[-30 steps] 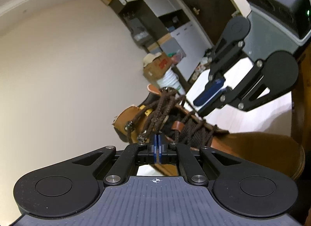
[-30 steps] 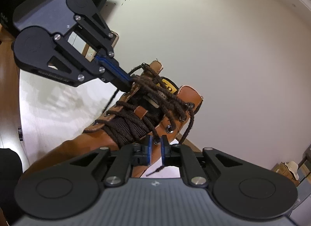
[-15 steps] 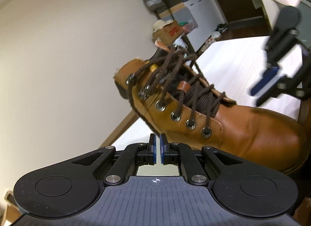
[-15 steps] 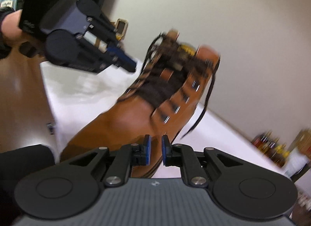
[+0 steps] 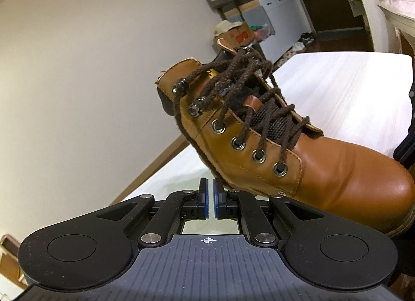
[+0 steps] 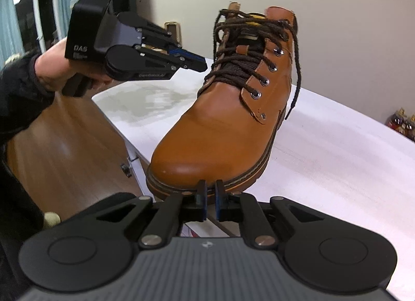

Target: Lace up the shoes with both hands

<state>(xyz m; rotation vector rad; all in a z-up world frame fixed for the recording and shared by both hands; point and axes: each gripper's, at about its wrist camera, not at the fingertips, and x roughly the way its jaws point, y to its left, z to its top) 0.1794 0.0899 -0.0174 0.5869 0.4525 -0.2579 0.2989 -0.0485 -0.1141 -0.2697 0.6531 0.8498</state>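
Observation:
A tan leather boot [image 5: 306,171] [image 6: 220,130] with dark brown laces [image 5: 249,93] [image 6: 241,41] stands on a white table [image 6: 337,161]. One loose lace end [image 6: 294,93] hangs down the boot's right side. My left gripper [image 5: 210,192] sits low beside the boot's heel, a narrow gap between its blue pads and nothing in it. From the right wrist view a person's hand [image 6: 54,67] holds the left gripper [image 6: 199,62] left of the laces, clear of them. My right gripper [image 6: 210,192] hovers at the toe cap, jaws closing, nothing between them.
The table's near corner [image 6: 109,98] drops to a wooden floor [image 6: 64,150]. A cream wall stands behind the boot. A cardboard box [image 5: 237,32] and cabinets [image 5: 280,13] are far back. Bottles [image 6: 400,122] stand at the right.
Both grippers have drawn back from the laces at the boot's collar and rolled. The left pads no longer sit at the laces. The right gripper has left the left wrist view; its gap has narrowed.

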